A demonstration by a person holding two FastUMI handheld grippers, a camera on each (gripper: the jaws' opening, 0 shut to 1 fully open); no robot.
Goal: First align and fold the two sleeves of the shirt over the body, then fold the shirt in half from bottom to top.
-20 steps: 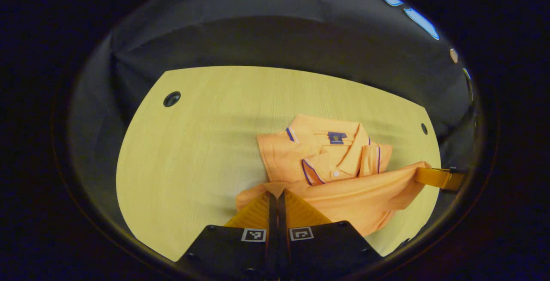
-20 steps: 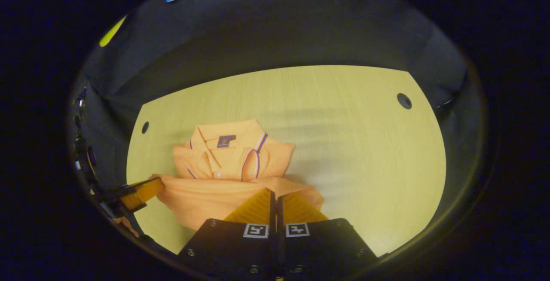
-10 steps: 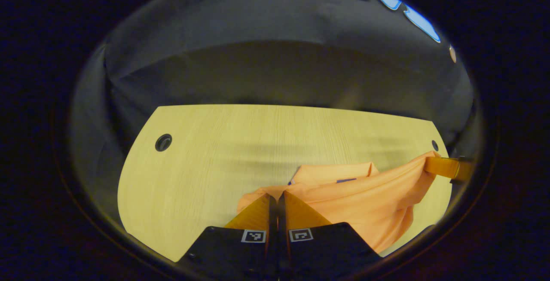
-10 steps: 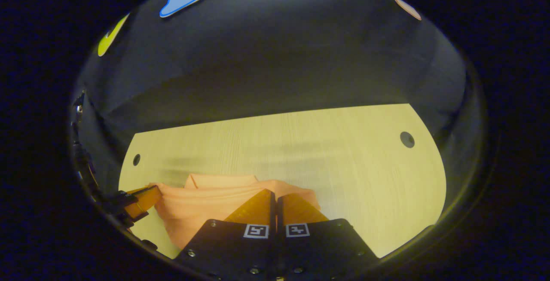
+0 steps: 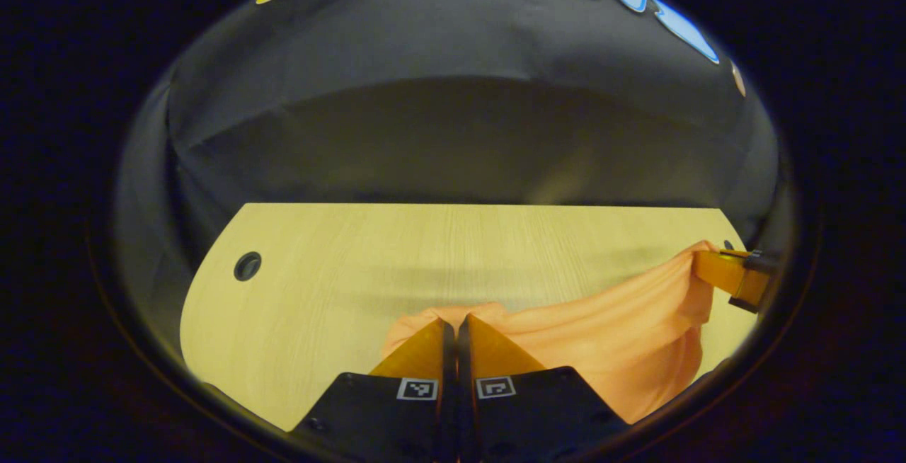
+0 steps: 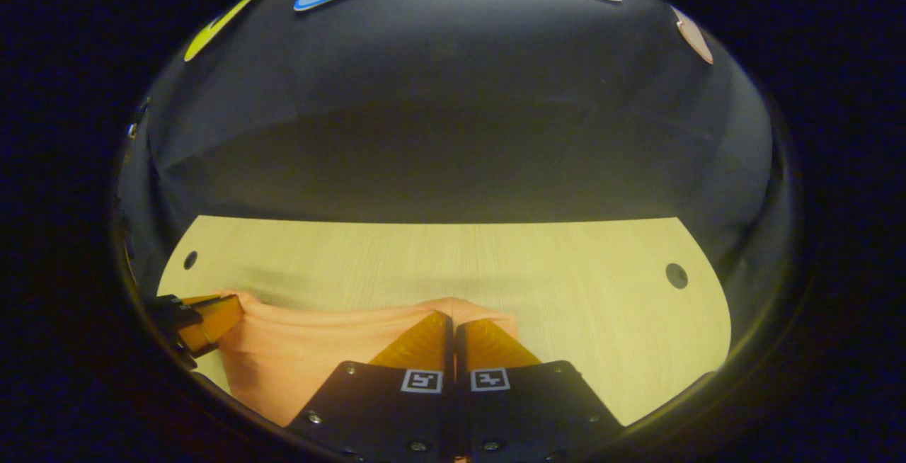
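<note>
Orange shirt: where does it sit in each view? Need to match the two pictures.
Left gripper view: the orange shirt is lower right, stretched from the left hand-held gripper to the right hand-held gripper at the right edge.
Right gripper view: lower left, ahead of its own fingers.
Shared landmark: the wooden table, with its round holes.

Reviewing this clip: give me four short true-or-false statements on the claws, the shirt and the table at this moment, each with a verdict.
1. Both claws are shut on the shirt. True: left claw, right claw.
2. The shirt lies flat on the table. False: its edge is stretched between the claws.
3. The collar is in plain sight. False: raised fabric faces the cameras.
4. The table has a round hole. True.
</note>
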